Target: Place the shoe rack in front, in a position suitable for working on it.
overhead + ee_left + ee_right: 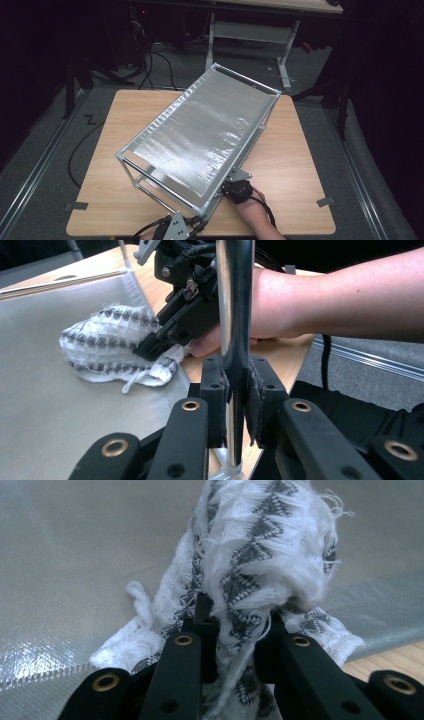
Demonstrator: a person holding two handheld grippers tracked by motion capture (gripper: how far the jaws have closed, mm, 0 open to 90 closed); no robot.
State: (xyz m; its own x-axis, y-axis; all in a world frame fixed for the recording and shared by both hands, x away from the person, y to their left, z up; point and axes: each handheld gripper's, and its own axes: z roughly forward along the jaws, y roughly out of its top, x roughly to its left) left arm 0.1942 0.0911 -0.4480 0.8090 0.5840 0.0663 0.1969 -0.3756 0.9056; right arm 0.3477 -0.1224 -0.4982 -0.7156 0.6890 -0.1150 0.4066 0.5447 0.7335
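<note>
a metal frame rack point(200, 135) covered in silvery mesh fabric lies slantwise on the wooden table point(295, 165), running from about 7 o'clock to 1 o'clock in the high view. the left gripper point(172, 231) sits at the table's near edge, at roughly 6 o'clock, and in the left gripper view its jaws are pressed onto a shiny upright tube point(234, 305) of the rack, pinching it between the pads. the right gripper point(236, 189) is just to the 2 o'clock side of the left one, at the rack's near right corner, with the person's forearm point(257, 217) trailing back toward 6 o'clock. in the right gripper view its jaws are closed on a bunched white cloth with a dark zigzag pattern point(260, 570), which rises in a crumpled mass above the fingertips. in the left gripper view the same cloth point(107, 342) rests on the grey mesh fabric point(45, 405) at about 9 o'clock of the tube, with the right gripper point(150, 347) biting its right end and the hand point(270, 310) just behind.
</note>
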